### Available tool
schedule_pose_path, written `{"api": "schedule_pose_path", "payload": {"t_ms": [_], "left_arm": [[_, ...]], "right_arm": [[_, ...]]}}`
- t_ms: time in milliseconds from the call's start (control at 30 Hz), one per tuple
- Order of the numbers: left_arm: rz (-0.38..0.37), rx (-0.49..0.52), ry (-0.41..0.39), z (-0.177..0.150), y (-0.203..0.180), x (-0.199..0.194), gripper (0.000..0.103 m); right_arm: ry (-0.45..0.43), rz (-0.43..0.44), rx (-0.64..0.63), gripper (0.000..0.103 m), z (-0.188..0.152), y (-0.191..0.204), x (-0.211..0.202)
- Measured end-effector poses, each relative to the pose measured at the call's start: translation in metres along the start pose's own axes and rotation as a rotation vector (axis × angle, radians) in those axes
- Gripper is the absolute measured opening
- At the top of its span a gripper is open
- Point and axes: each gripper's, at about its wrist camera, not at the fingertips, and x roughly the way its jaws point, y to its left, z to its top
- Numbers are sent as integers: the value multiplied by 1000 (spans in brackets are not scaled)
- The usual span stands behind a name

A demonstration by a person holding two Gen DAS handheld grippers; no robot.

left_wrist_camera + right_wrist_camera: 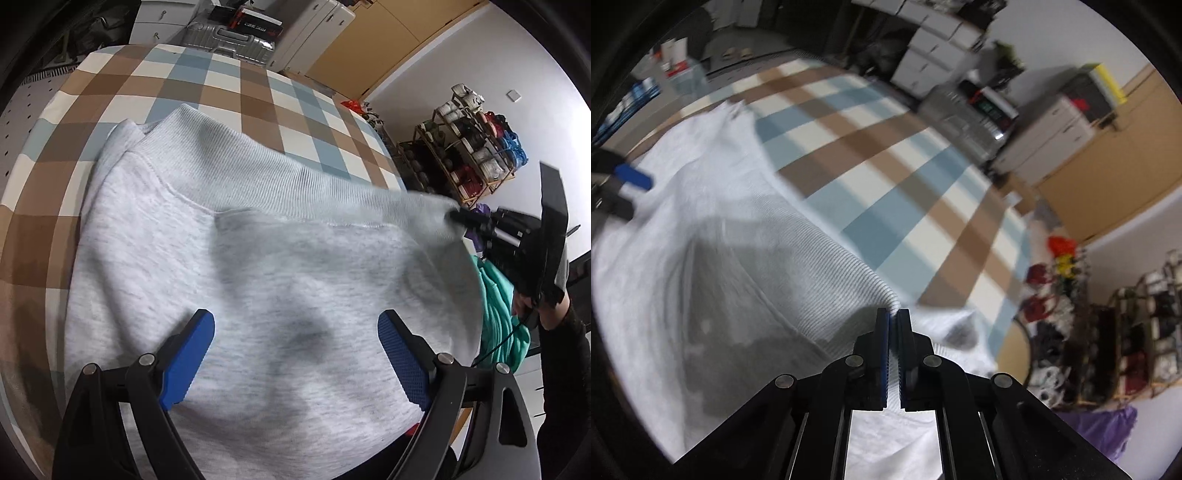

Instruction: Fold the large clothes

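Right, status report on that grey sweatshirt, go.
Right gripper shut on sweatshirt ribbed hem. Left gripper open over it, holding nothing. Teal garment alongside, not obstructing.

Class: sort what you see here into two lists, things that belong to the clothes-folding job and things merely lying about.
Job: grey sweatshirt; right gripper, shut on its ribbed hem; left gripper, open above it.

Lying about: teal garment; silver suitcase; shoe rack.

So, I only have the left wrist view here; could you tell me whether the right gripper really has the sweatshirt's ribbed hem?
Observer: Yes, the right gripper is shut on the ribbed hem of the grey sweatshirt.
Operator: Is the hem deep between the pads?
Observer: Fabric runs the whole length between the blue pads.
Operator: And my left gripper?
Observer: The left gripper shows at the frame's left edge, over the sweatshirt.
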Motion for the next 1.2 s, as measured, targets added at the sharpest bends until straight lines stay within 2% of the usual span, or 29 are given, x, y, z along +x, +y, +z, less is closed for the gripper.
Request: {"api": "schedule_pose_path", "payload": {"t_ms": [167,267,367,400,433,500,533,567,667,733,867,967,1133,1200], "left_arm": [[19,-2,1,-1,0,2,87],[29,-13,9,0,1,5,87],[53,-8,16,0,1,9,87],[67,-3,19,-1,1,10,87],[78,3,19,-1,1,11,87],[88,10,18,-2,1,11,87],[89,12,17,-3,1,10,87],[91,14,16,-3,0,9,87],[91,17,14,-5,-1,7,87],[87,20,16,-5,-2,8,87],[86,14,18,-5,-3,11,87],[86,14,15,-4,-5,13,87],[93,13,16,-3,-5,16,87],[97,16,17,-3,-5,17,87]], "right_arm": [[-15,-47,112,3,19,-18,22],[6,-47,167,2,22,-20,50],[78,-58,201,3,20,-17,83],[131,-28,211,1,18,-17,98],[143,-34,220,2,17,-18,101],[78,-45,262,15,14,-26,88],[49,-32,292,31,12,-32,78],[12,-8,337,53,9,-42,64],[-141,58,433,74,-10,-72,11],[-151,25,454,88,-26,-89,-11],[-63,48,444,88,-62,-102,-12],[-3,123,496,88,-84,-103,10],[4,130,569,87,-98,-113,36],[3,149,566,81,-96,-114,43]]}}
